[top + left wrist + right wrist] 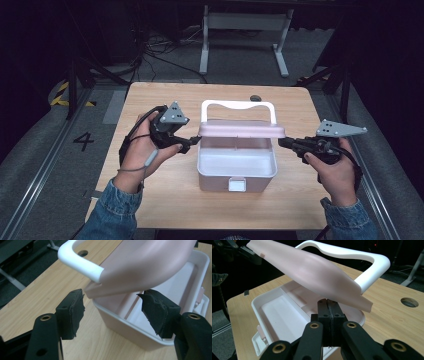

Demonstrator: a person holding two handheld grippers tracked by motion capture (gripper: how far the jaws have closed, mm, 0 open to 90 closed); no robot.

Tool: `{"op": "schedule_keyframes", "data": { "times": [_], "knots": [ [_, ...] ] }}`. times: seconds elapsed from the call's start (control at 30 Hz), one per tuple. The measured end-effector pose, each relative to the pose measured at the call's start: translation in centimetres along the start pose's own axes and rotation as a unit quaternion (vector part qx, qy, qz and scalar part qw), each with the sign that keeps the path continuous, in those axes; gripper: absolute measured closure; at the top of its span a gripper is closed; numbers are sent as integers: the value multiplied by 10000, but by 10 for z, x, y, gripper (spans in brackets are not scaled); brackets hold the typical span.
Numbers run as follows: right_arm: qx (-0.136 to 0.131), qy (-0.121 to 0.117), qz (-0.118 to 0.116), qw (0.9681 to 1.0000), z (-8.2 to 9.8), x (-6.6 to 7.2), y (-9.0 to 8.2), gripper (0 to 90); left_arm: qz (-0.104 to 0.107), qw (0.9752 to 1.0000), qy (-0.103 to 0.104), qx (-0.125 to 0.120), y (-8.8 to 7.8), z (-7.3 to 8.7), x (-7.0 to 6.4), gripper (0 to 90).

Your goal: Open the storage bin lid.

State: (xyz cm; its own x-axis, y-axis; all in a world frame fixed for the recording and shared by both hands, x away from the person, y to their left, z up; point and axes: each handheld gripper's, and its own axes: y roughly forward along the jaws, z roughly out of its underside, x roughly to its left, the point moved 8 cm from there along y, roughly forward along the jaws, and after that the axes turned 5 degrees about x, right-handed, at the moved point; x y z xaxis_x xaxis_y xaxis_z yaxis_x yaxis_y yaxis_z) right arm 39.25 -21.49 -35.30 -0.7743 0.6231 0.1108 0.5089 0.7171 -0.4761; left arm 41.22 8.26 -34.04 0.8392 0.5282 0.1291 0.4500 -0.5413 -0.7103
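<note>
Two hand-held grippers flank one pink storage box on a light wooden table (165, 200), listed from left to right as the high view shows them.

Item 1, left gripper (192, 142): held in the person's left hand (142, 155), which comes out of a denim sleeve (112, 210). Its tip points right, at the left end of the raised lid. In the left gripper view its gripper (112, 312) has jaws standing apart, one black pad on either side of the lid's corner, and neither pad presses on the lid. Nothing is gripped.

Item 2, box (237, 172): pink shell with a white interior, resting at the middle of the table. A small white latch (237, 185) sits on its near wall. The tub is open to the camera.

Item 3, lid (242, 131): pink, lifted off the tub and tilted, spanning the box's width between the two grippers. A white carrying handle (239, 106) arches from it toward the far side of the table. The right gripper view shows the lid (312, 271) slanting above the open tub (277, 307).

Item 4, right gripper (282, 142): held in the person's right hand (335, 172), its tip at the right end of the lid. In the right gripper view its gripper (327, 308) has jaws fully together, just under the lid's edge; whether the edge is pinched between them cannot be told.

Item 5, round cable hole (255, 98): in the tabletop beyond the handle.
</note>
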Motion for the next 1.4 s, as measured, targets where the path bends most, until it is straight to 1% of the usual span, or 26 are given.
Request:
{"op": "schedule_keyframes", "data": {
  "times": [0.07,0.1,0.13,0.17,0.2,0.27,0.33,0.37,0.47,0.5,0.53,0.6,0.63,0.7,0.77,0.9,0.97,1.03,1.13,1.23,1.4],
  "knots": [
    [-15,21,3,10000,-1,0,0,900,-14,9999,94,-70,5,-4,-2,350],
    [-17,29,-7,10000,-1,0,0,900,-50,9997,197,-97,6,-7,-3,353],
    [-21,36,2,10000,-1,-1,0,900,-72,9996,258,-103,8,-9,-4,366],
    [-31,43,4,10000,-1,-1,0,900,-56,9996,267,-72,9,-11,-6,396],
    [-43,48,4,10000,-1,0,0,900,-33,9995,294,-91,10,-14,-8,426],
    [-67,70,12,10000,-2,0,-1,899,-20,9993,344,-162,11,-18,-10,442],
    [-76,85,-10,9999,-2,0,0,899,-112,9989,416,-194,12,-22,-10,455],
    [-78,90,-10,9999,-2,0,0,899,-142,9986,454,-210,12,-23,-9,478],
    [-114,104,5,9999,-3,0,0,897,-268,9981,479,-276,10,-27,-7,523],
    [-140,111,4,9998,-3,0,0,896,-372,9973,533,-349,8,-29,-6,545],
    [-165,97,23,9998,-4,0,-1,895,-440,9967,578,-369,8,-30,-5,570],
    [-182,99,37,9998,-4,0,-1,889,-425,9967,580,-386,8,-32,-5,582],
    [-190,94,45,9998,-4,0,-2,886,-449,9965,581,-402,8,-33,-4,588],
    [-192,119,56,9997,-3,0,-3,879,-388,9970,516,-438,8,-35,-2,595],
    [-183,133,78,9997,-2,0,-5,876,-353,9972,495,-447,8,-37,0,599],
    [-129,167,179,9996,3,-4,-8,869,-331,9977,497,-308,8,-43,6,616],
    [-84,152,230,9996,5,-5,-9,867,-294,9980,474,-288,8,-46,7,619],
    [-70,181,263,9995,7,-6,-11,866,-222,9982,474,-284,9,-49,9,622],
    [-63,208,317,9993,10,-7,-15,865,-141,9988,363,-296,10,-53,13,629],
    [-70,238,373,9990,12,-7,-19,862,-36,9989,310,-336,11,-57,18,634],
    [-72,310,456,9984,17,-10,-25,861,65,9988,246,-413,16,-61,27,646]
  ]
}}
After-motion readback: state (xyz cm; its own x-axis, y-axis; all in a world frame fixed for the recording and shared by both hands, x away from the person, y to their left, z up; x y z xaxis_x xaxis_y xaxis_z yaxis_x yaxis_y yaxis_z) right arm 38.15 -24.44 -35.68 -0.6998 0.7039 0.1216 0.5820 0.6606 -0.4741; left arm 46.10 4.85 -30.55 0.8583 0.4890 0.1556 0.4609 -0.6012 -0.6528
